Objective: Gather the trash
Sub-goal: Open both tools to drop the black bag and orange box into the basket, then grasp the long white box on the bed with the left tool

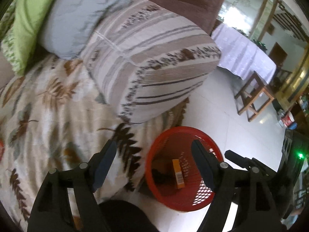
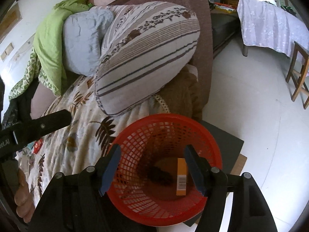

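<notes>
carton (image 2: 181,176), orange, lies in the red basket (image 2: 135,133); looks light, stiff, best pinched across its narrow sides. right gripper (image 2: 152,169) and left gripper (image 1: 153,164) both gape, holding nothing.

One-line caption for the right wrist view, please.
Open, empty right claw hovers over the red mesh basket, an orange box and a dark object lying inside.
</notes>
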The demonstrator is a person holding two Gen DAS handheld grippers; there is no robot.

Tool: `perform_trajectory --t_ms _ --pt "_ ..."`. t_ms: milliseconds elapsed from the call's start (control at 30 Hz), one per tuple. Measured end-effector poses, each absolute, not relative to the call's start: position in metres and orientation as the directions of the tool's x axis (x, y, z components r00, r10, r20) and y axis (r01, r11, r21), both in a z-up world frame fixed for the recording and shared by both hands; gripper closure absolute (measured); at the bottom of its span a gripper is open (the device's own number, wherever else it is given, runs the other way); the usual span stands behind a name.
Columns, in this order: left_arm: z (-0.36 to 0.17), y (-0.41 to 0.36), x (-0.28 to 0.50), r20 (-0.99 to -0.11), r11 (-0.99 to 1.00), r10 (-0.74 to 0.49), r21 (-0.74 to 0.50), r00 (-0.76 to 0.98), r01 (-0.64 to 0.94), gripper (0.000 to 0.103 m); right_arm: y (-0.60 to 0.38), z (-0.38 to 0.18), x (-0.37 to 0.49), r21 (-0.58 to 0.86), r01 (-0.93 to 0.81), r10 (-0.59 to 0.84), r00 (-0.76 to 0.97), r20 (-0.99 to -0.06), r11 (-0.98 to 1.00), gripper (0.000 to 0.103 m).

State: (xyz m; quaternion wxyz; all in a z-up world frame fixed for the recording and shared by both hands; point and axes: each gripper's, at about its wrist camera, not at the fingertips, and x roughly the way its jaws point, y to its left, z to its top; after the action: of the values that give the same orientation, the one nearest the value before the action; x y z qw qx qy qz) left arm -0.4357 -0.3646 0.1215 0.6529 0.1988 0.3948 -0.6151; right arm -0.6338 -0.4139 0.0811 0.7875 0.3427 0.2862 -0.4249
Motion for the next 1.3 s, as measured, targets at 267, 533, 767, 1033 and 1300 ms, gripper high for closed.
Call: perform_trajectory --t_ms 267,533,767,1033,1300 --pt "0.141 -0.308 -0.406 -0.746 0.281 -0.65 -0.058 0.146 0.958 0.024 -0.396 0.085 -0.599 0.305 0.826 -0.436 0.521 -0.733 0.475 0.032" --pt "0.15 -0.218 -0.329 -0.727 0.491 -0.597 0.003 0.339 0.871 0.024 -0.356 0.09 -0.525 0.3 0.72 -0.33 0.593 -0.734 0.626 0.032" --pt "0.142 -0.128 -0.229 -0.736 0.715 -0.444 0.054 0.512 0.697 0.024 -0.31 0.094 -0.454 0.28 0.586 -0.223 0.641 -0.735 0.761 0.032" --pt "0.113 -0.061 -0.112 -0.764 0.848 -0.31 0.046 0.565 0.527 0.027 -0.269 0.091 -0.381 0.25 0.451 -0.122 0.648 -0.752 0.857 0.032" --pt "0.07 -0.078 -0.036 -0.833 0.844 -0.307 -0.014 0.461 0.536 0.031 -0.252 0.075 -0.337 0.246 0.393 -0.059 0.622 -0.781 0.886 0.032"
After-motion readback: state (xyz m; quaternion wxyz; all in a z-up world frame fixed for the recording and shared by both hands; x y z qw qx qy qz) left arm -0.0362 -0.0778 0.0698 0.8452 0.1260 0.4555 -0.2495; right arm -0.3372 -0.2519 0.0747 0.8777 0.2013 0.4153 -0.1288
